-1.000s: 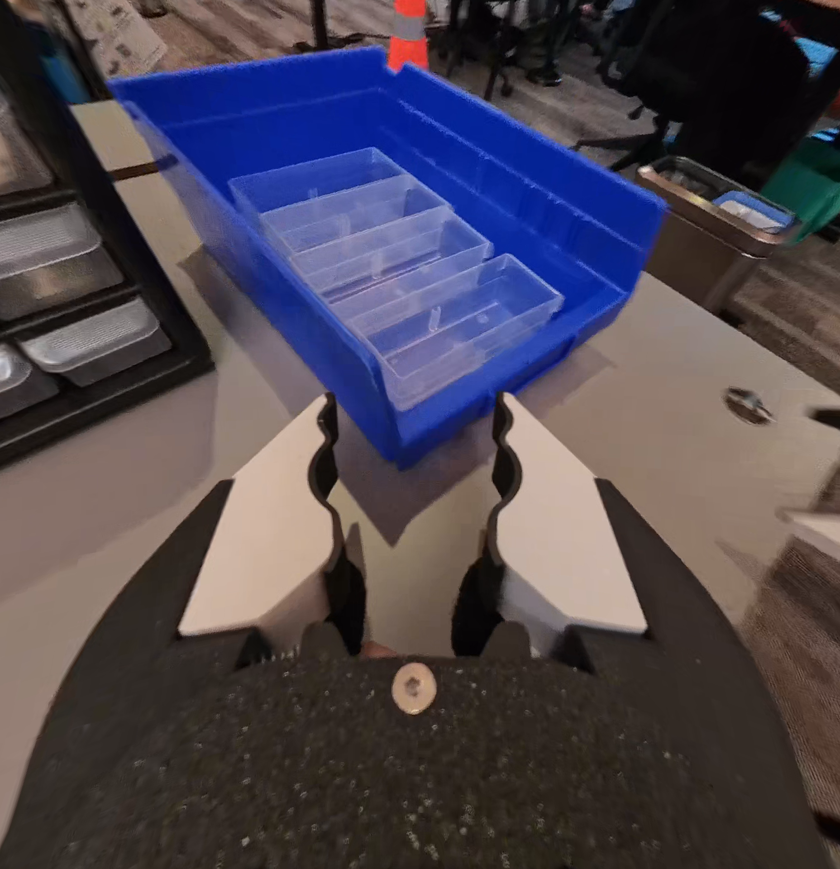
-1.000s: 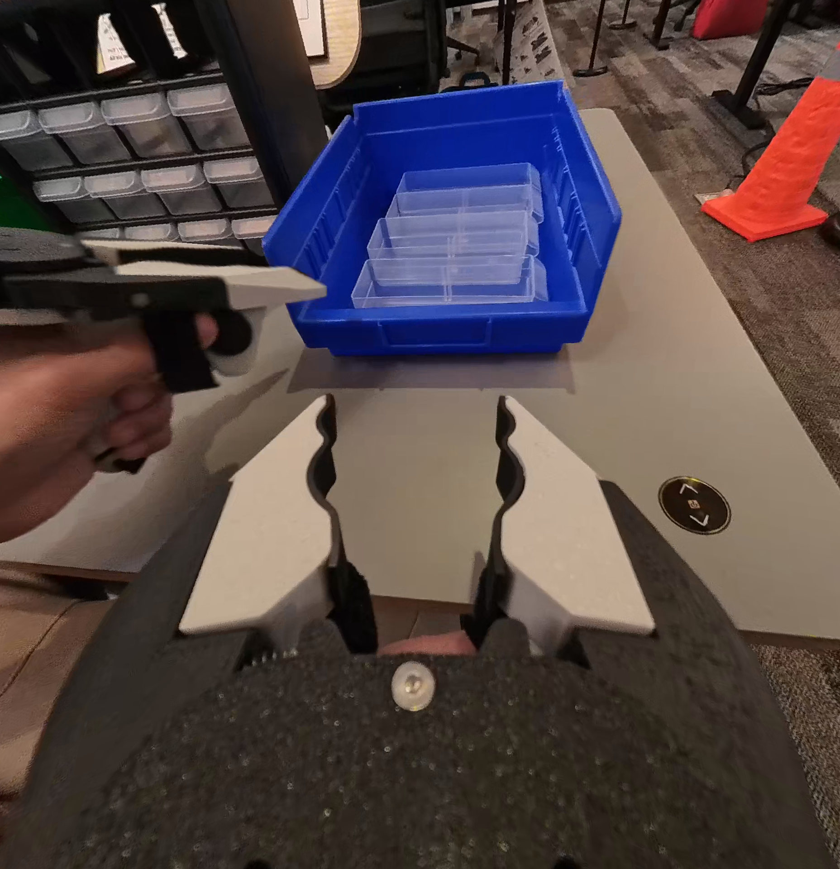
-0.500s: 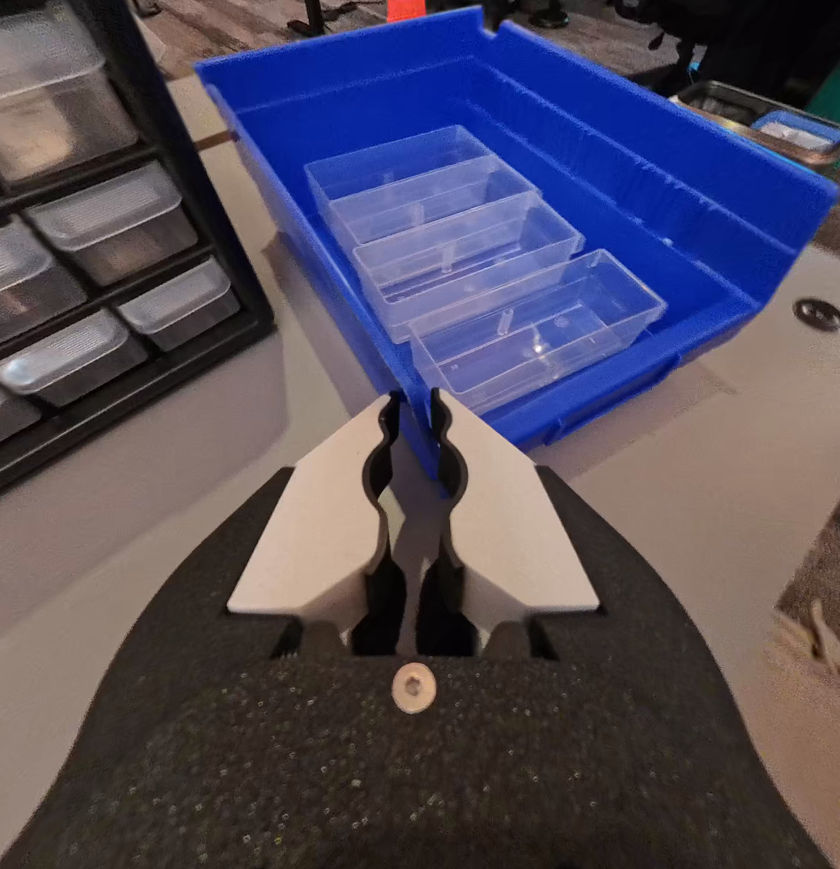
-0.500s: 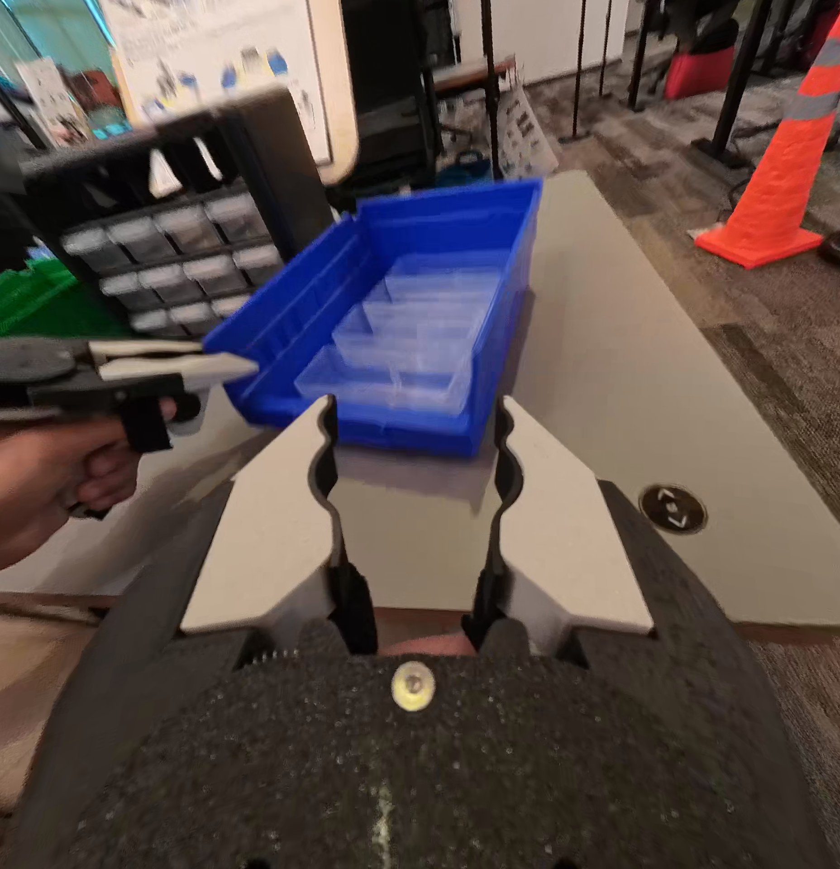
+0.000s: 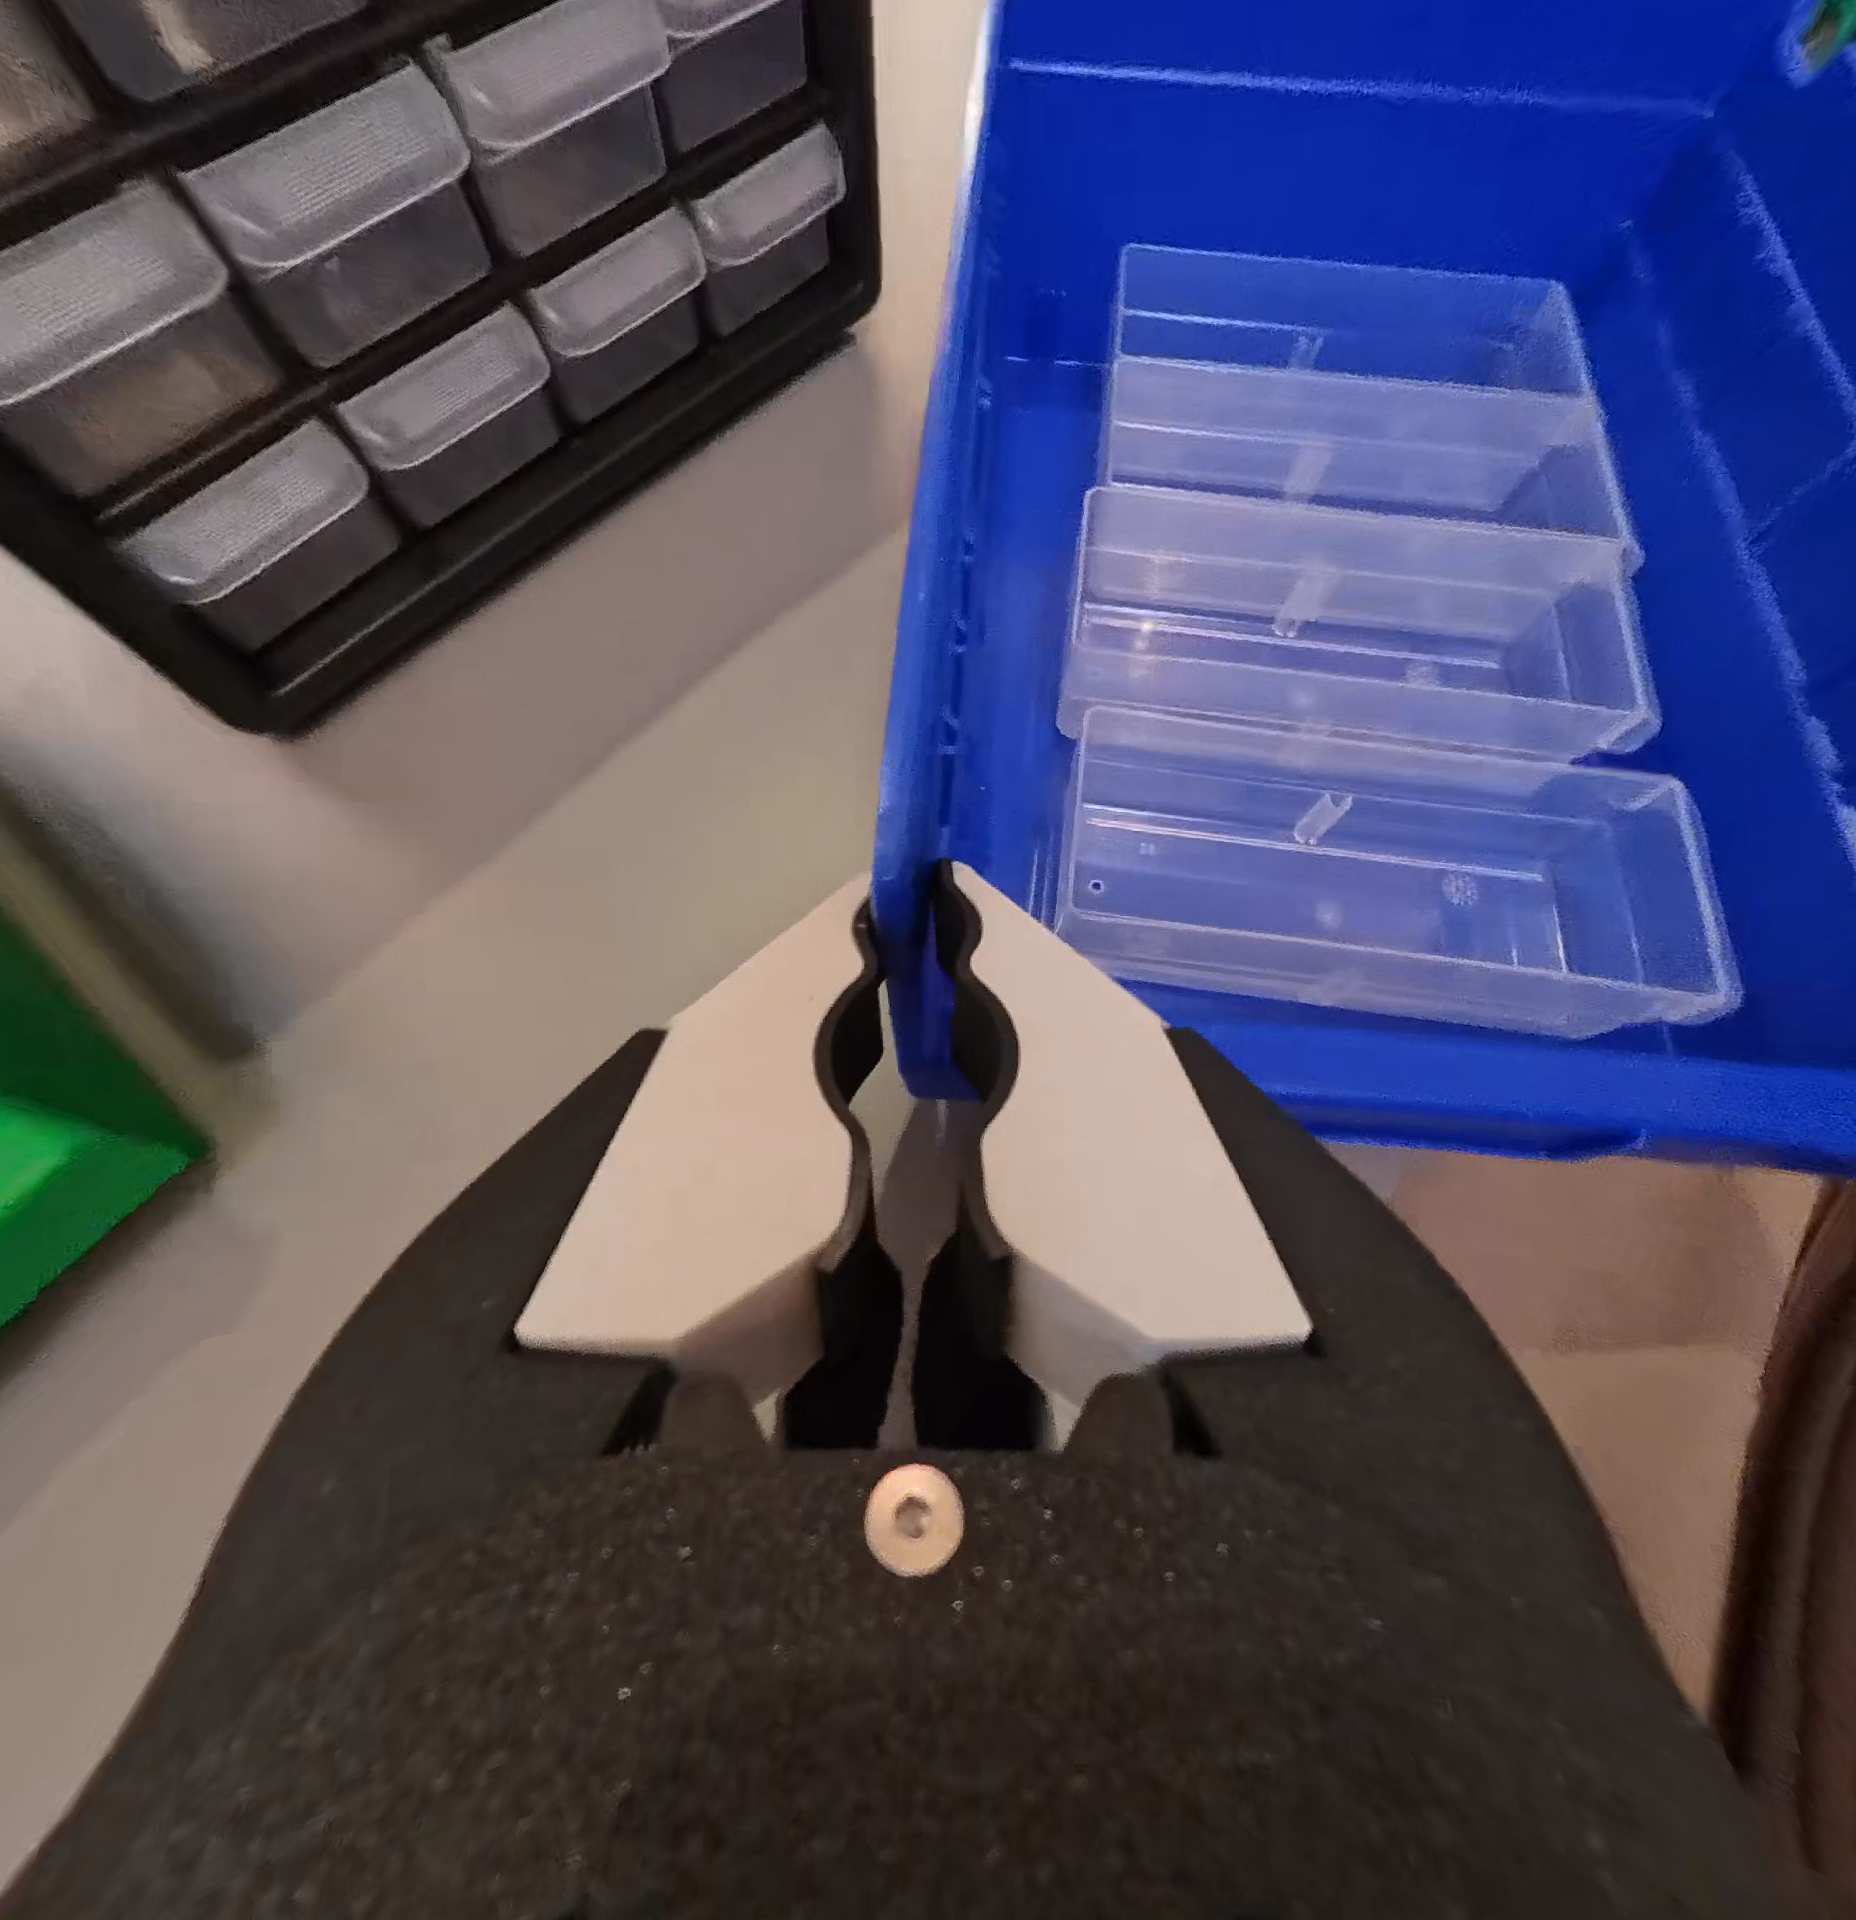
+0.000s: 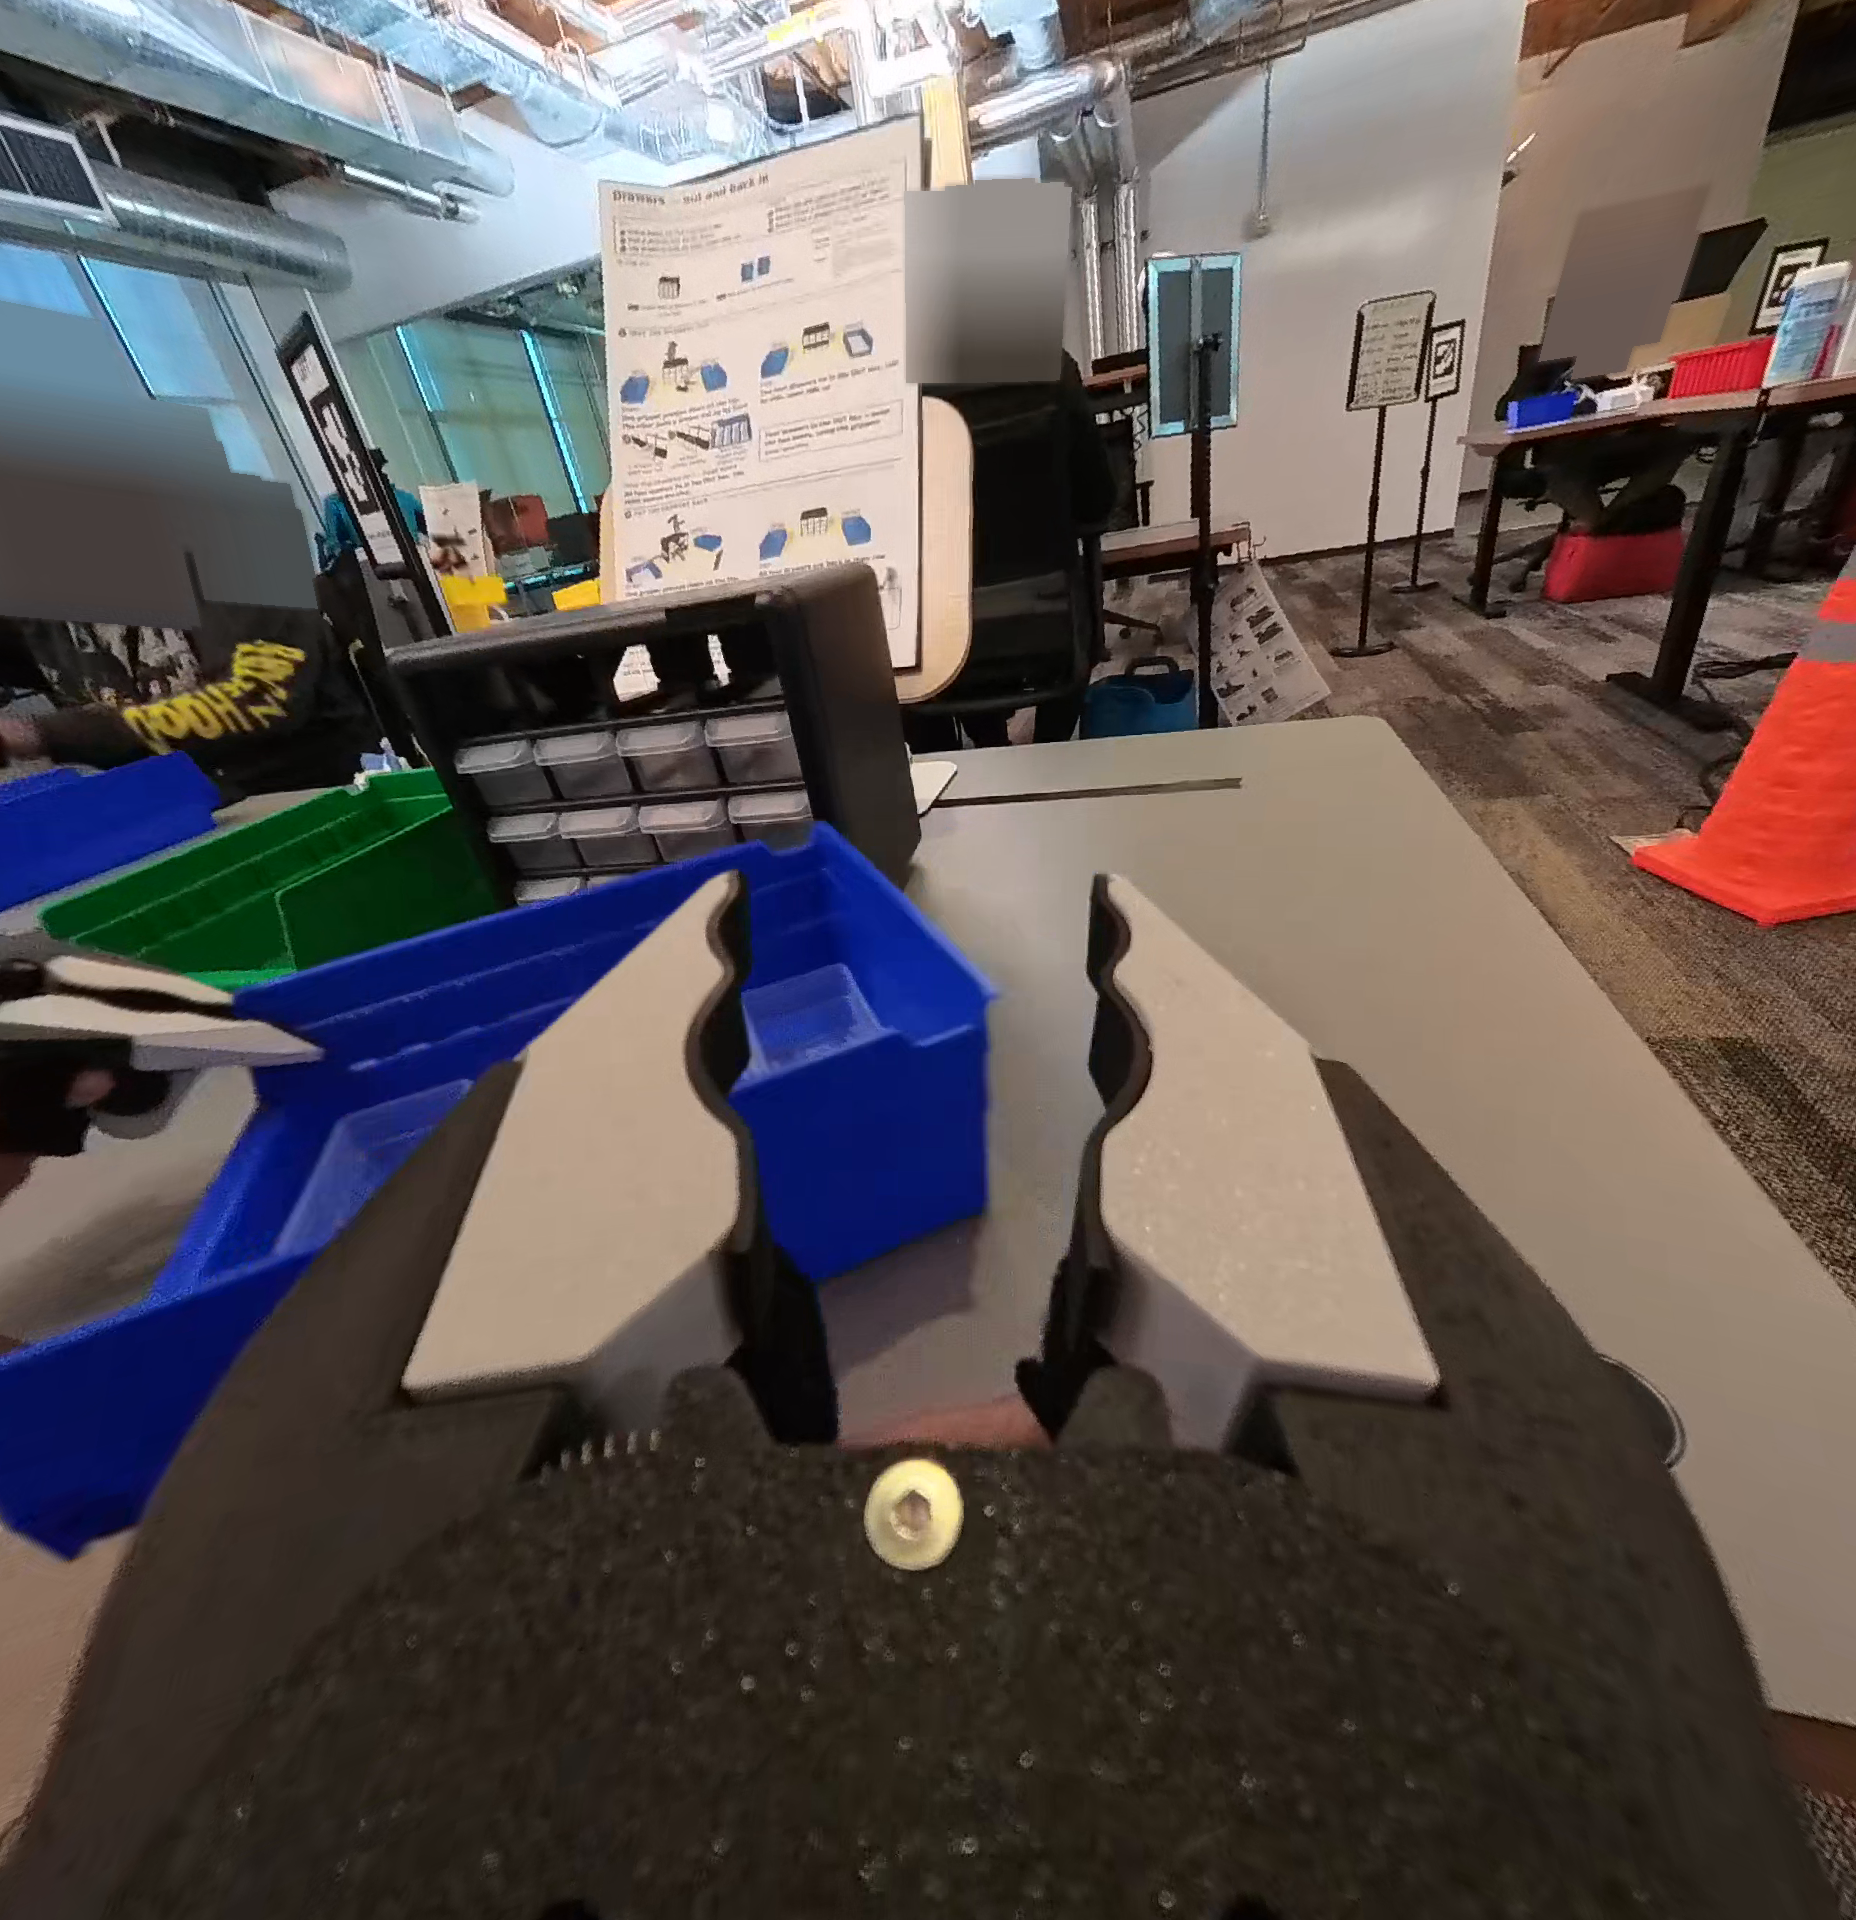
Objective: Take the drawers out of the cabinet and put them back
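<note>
Left gripper [image 5: 908, 894] clenched on the near-left corner wall of the blue bin [image 5: 934, 520], one finger outside and one inside; spread wide a second ago and short of that corner, half closed a moment later, now biting the plastic. Right gripper [image 6: 913, 894] released, jaws well apart and holding nothing, raised above the bin's near edge and now facing the room rather than down at the bin. Bin itself no longer square to the table edge as it was a second ago, now askew with its near corner swung toward the holder. Probably a drag to reposition the bin before the return step, not yet a drawer grasp. Inside the bin, clear drawers [image 5: 1371, 894] lying side by side in a row, untouched. Left of the bin and just beside it, the black cabinet [image 5: 280, 696], lower rows filled, top row seemingly open slots in the right wrist view. Under the bin, a plain grey table [image 5: 591, 779]. Farther left of the bin, a green bin [image 5: 30, 1195]. Behind the bin, a poster board [image 6: 768, 416]; well to its right, an orange cone [image 6: 1817, 748] on patterned carpet [image 6: 1682, 831].
</note>
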Demonstrator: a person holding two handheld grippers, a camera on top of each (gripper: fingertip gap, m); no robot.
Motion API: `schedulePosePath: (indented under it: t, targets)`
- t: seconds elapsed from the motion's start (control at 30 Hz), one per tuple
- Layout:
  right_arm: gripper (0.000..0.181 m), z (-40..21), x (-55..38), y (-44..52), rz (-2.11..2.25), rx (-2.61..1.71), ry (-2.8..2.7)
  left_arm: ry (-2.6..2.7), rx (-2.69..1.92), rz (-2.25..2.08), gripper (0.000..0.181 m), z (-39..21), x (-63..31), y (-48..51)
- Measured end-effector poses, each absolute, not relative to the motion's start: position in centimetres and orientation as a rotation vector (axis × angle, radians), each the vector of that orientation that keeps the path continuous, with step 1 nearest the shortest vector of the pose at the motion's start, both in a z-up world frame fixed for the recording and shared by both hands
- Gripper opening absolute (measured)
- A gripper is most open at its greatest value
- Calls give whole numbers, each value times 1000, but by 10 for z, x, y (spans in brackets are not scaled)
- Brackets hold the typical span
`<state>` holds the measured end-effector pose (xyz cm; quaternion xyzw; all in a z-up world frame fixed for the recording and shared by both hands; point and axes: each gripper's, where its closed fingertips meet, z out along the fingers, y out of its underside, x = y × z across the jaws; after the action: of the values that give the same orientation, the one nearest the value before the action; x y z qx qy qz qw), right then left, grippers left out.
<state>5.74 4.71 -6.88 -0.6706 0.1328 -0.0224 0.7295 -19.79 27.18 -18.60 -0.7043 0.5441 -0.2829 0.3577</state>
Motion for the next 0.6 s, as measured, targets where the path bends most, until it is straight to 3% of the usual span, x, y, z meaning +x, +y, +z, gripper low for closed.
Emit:
schedulePosePath:
  t: [0.2,0.43,0.53,0.6]
  targets:
    - [64,-79,49,59,-53,-1529,253,1467,-1817,-776,0,-186,-260,300]
    - [64,-94,34,70,-91,-1609,174,1420,-1809,-920,32,-174,-292,311]
    - [64,-99,27,73,-114,-1641,127,1099,-1811,-1126,47,-135,-316,336]
    - [64,-103,22,77,-123,-1658,100,770,-1858,-1009,41,-122,-358,392]
